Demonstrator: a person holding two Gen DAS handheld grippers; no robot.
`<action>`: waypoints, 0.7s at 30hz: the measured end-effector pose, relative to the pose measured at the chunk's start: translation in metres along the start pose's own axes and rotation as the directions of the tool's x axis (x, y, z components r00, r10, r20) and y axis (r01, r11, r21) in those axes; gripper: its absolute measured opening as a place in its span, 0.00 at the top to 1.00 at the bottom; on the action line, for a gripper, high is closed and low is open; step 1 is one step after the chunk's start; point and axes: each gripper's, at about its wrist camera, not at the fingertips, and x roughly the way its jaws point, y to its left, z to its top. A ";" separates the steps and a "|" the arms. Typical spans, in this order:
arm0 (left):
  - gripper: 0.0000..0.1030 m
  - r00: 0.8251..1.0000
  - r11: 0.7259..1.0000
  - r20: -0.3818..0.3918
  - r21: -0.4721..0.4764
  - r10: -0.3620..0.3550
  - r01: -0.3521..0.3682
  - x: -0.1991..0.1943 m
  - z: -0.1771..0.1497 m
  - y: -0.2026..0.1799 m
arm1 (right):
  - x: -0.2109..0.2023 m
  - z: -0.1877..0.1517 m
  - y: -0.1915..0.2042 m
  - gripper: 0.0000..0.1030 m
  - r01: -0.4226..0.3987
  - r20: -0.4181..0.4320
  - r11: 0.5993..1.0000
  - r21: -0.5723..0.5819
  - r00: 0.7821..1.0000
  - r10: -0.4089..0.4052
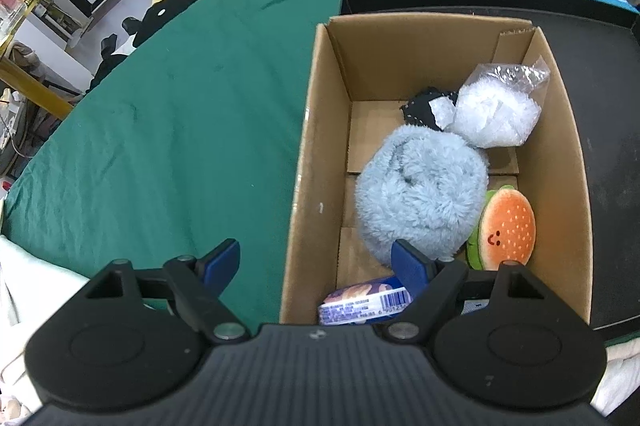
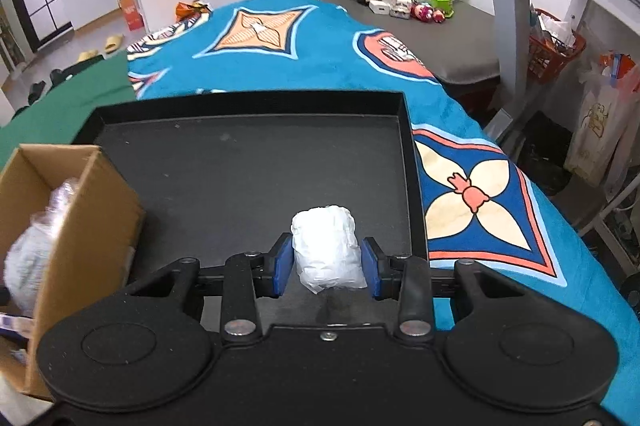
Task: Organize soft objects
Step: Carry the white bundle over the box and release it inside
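In the left wrist view a cardboard box (image 1: 320,145) holds a fluffy pale-blue plush (image 1: 424,189), a burger plush (image 1: 508,226), a white item in a clear bag (image 1: 496,113), a black item (image 1: 420,107) and a barcoded packet (image 1: 364,300). My left gripper (image 1: 314,252) is open and straddles the box's near-left wall, one finger outside and one inside, holding nothing. In the right wrist view my right gripper (image 2: 326,258) is shut on a white crumpled bundle (image 2: 326,246), lifted just above the black tray (image 2: 260,165). The box (image 2: 92,209) stands to its left.
The box sits on the black tray's left part, with green cloth (image 1: 180,125) to the left. A blue patterned blanket (image 2: 280,65) lies beyond and right of the tray. Toys and containers (image 2: 420,3) sit on a grey surface at the far right.
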 end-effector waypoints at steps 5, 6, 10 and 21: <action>0.21 1.000 1.000 0.022 -0.001 -0.008 0.008 -0.004 0.000 0.004 | -0.013 0.003 0.006 0.65 -0.006 0.013 1.000 -0.007 1.000 0.006; 0.21 1.000 1.000 0.027 -0.001 -0.010 0.010 -0.005 -0.001 0.005 | -0.016 0.003 0.006 0.65 -0.019 0.010 1.000 0.003 1.000 0.019; 0.21 0.999 1.000 0.046 -0.008 -0.025 0.026 -0.010 -0.002 0.010 | -0.027 0.006 0.013 0.65 -0.041 0.018 0.999 0.006 0.999 0.041; 0.31 0.994 0.996 0.071 -0.022 -0.086 0.088 -0.013 -0.005 0.023 | -0.052 0.015 0.046 0.65 -0.153 0.063 0.988 -0.009 0.986 0.153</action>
